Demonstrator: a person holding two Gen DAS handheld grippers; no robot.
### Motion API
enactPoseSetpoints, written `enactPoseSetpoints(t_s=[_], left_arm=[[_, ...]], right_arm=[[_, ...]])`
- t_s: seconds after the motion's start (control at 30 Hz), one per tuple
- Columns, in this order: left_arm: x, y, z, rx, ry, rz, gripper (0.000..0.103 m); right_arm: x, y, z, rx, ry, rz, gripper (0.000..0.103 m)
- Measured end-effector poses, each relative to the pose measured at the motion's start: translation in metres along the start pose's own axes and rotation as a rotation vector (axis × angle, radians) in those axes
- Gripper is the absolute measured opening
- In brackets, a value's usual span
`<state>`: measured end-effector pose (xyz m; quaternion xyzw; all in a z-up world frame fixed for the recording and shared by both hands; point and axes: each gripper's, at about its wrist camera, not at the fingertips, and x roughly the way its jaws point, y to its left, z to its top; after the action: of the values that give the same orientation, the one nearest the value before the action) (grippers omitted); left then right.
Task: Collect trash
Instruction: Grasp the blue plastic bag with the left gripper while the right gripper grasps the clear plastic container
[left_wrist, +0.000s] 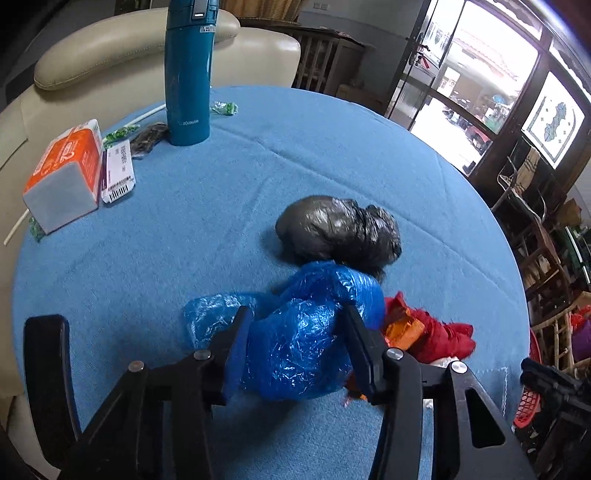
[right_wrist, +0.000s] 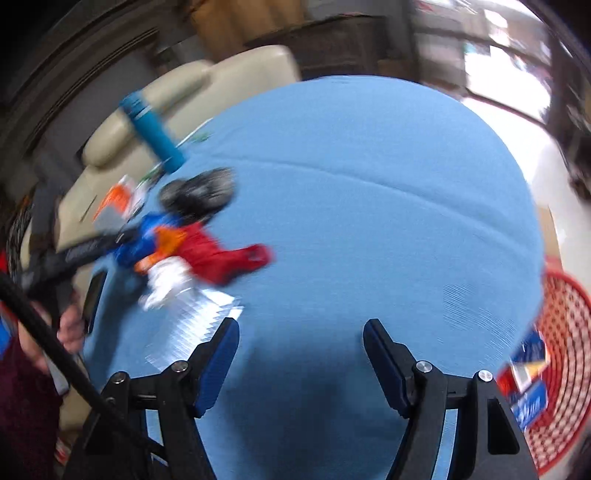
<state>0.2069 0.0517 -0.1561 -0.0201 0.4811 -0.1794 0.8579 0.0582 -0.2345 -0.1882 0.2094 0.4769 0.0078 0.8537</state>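
The left gripper (left_wrist: 295, 332) is clamping its two fingers against the sides of a crumpled blue plastic bag (left_wrist: 306, 332), which is lying on the round table (left_wrist: 332, 155) covered in blue cloth, at its near edge. Touching the blue bag on its right, a red and orange wrapper (left_wrist: 424, 328) is lying on the cloth. Just beyond the blue bag and touching it, a bunched black plastic bag (left_wrist: 340, 230) is sitting nearer the middle of the table. Well beyond the blue bag to the left, an orange and white carton (left_wrist: 66, 173) is resting beside a white labelled packet (left_wrist: 118, 171), and at the far edge a teal flask (left_wrist: 188, 70) is standing upright. The right gripper (right_wrist: 301, 347) is hovering over bare cloth, well to the right of the blue bag, its jaws standing apart with nothing between them. A red mesh basket (right_wrist: 569, 332) is sitting below the table's right edge.
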Motion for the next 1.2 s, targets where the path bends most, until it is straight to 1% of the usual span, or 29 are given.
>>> enactPoseSetpoints(t_s=[0.07,0.1,0.2,0.3,0.47,0.5,0.57,0.6,0.63,0.7,0.73,0.8,0.87,0.93,1.0,1.07,1.1,1.13,1.2], left_arm=[[-0.002,-0.001,-0.008,-0.007,0.004,-0.016,0.049],[-0.003,-0.003,-0.014,-0.008,0.010,-0.025,0.046],[-0.008,-0.009,-0.030,0.013,0.024,-0.031,0.044],[-0.021,-0.012,-0.043,0.033,0.020,-0.031,0.043],[-0.059,-0.008,-0.047,0.061,-0.053,-0.033,0.043],[-0.065,-0.008,-0.046,0.072,-0.067,-0.025,0.044],[-0.073,-0.009,-0.041,0.097,-0.082,-0.007,0.055],[-0.076,-0.010,-0.038,0.109,-0.094,0.010,0.064],[-0.077,-0.012,-0.037,0.122,-0.104,0.022,0.068],[-0.073,-0.017,-0.034,0.160,-0.090,0.021,0.070],[-0.067,-0.019,-0.031,0.176,-0.072,0.024,0.073],[-0.052,-0.022,-0.029,0.185,-0.046,0.045,0.073],[-0.034,-0.020,-0.026,0.160,-0.012,0.053,0.073],[-0.023,-0.017,-0.028,0.133,0.004,0.060,0.073],[-0.018,-0.013,-0.030,0.110,-0.003,0.074,0.073],[-0.018,-0.008,-0.033,0.092,-0.007,0.061,0.073],[-0.019,-0.006,-0.033,0.088,-0.014,0.061,0.070],[-0.019,-0.005,-0.034,0.090,-0.016,0.071,0.060],[-0.018,-0.004,-0.033,0.090,-0.018,0.082,0.058]], right_arm=[[-0.010,-0.014,0.003,0.039,-0.027,-0.029,0.073],[-0.015,-0.016,0.004,0.044,-0.041,-0.029,0.073],[-0.027,-0.008,0.007,0.026,-0.060,0.028,0.073],[-0.022,0.014,0.007,-0.017,0.002,0.074,0.073],[0.000,0.037,-0.004,-0.004,0.133,0.089,0.073],[0.003,0.042,-0.005,-0.008,0.146,0.083,0.073],[0.012,0.054,-0.007,-0.028,0.174,0.053,0.073],[0.018,0.059,-0.006,-0.030,0.192,0.041,0.073],[0.025,0.066,-0.006,-0.030,0.210,0.025,0.073],[0.032,0.073,-0.008,-0.051,0.232,-0.014,0.073],[0.034,0.076,-0.009,-0.051,0.226,-0.009,0.076],[0.038,0.085,-0.008,-0.068,0.219,-0.033,0.077],[0.040,0.097,-0.007,-0.122,0.194,-0.071,0.077],[0.040,0.101,-0.007,-0.141,0.182,-0.088,0.077],[0.041,0.101,-0.008,-0.135,0.196,-0.074,0.077],[0.042,0.099,-0.008,-0.120,0.212,-0.053,0.077],[0.042,0.099,-0.009,-0.117,0.216,-0.050,0.077],[0.042,0.098,-0.009,-0.120,0.217,-0.052,0.077],[0.041,0.095,-0.009,-0.122,0.208,-0.052,0.077]])
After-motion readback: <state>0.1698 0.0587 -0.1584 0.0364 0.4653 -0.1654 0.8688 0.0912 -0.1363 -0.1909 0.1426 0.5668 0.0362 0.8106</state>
